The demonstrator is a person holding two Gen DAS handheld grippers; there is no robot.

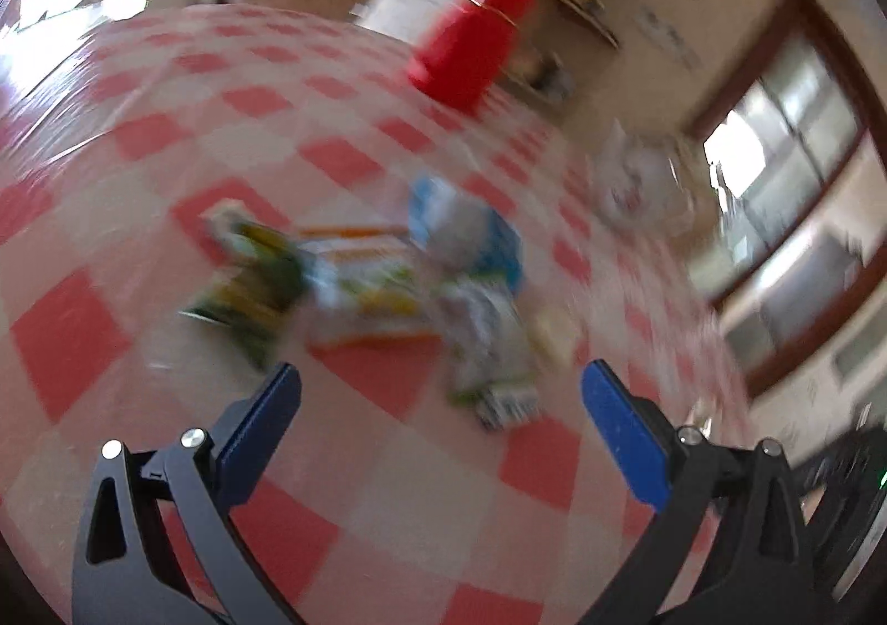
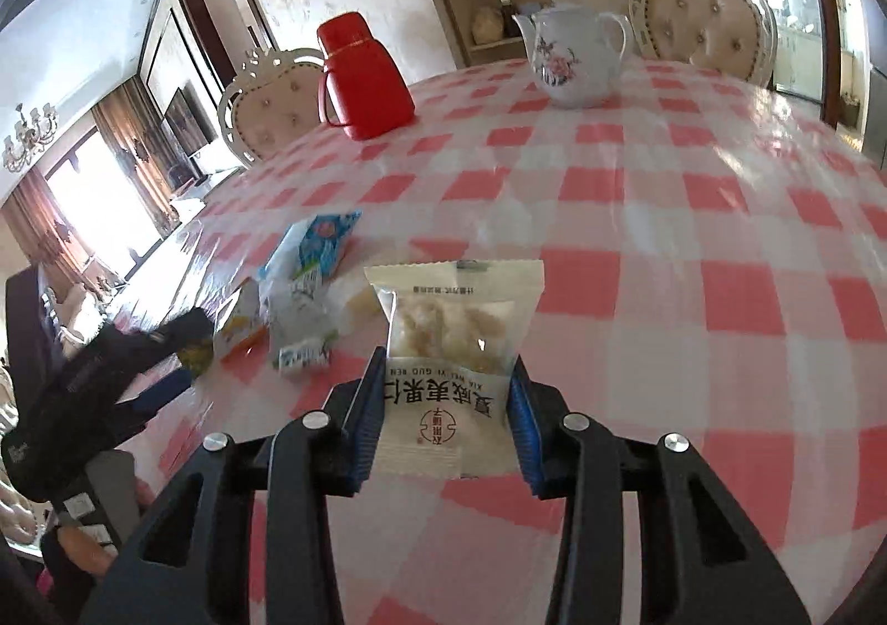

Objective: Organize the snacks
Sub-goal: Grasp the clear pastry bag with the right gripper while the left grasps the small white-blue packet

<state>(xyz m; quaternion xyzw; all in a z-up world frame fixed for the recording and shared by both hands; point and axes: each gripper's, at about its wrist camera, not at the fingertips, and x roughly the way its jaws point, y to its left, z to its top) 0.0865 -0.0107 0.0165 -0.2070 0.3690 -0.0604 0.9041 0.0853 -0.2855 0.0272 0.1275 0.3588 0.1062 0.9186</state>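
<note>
leftmost, toward the table's left edge in the right wrist view: left gripper (image 2: 166, 375), dark and low over the checked table (image 2: 693, 214), pointed at a loose snack heap (image 2: 299, 303). in its own blurred view, left gripper (image 1: 438, 403) wide apart, holding nothing, touching nothing visible; blue pads (image 1: 621, 436) either side of a bare patch of cloth just short of the snack heap (image 1: 388, 286). green packet (image 1: 249, 286) at the heap's left, orange-trimmed packet (image 1: 360, 286) in the middle, blue-and-white packets (image 1: 477, 259) to its right. individual packets too smeared to name further.

right of the heap, nearer the middle of the table: right gripper (image 2: 446, 397) clamped on a clear snack pack (image 2: 452, 347), pads pressing its two side seams, printed lower half between them, pale nuggets showing above. pack upright, apparently lifted off the cloth, just beside the heap's right edge.

far side of the table: red flask (image 2: 363, 76) toward the back left, flowered teapot (image 2: 574, 54) toward the back right, both well apart from the snacks.

likely step: carrying the held pack to its spot. best done with steady squeeze on the seams, not the filled belly, to spare the brittle contents; lower flat before opening up; keep clear of the other gripper working the heap. for the left, slow down before closing, and single out one packet edge rather than raking several.
</note>
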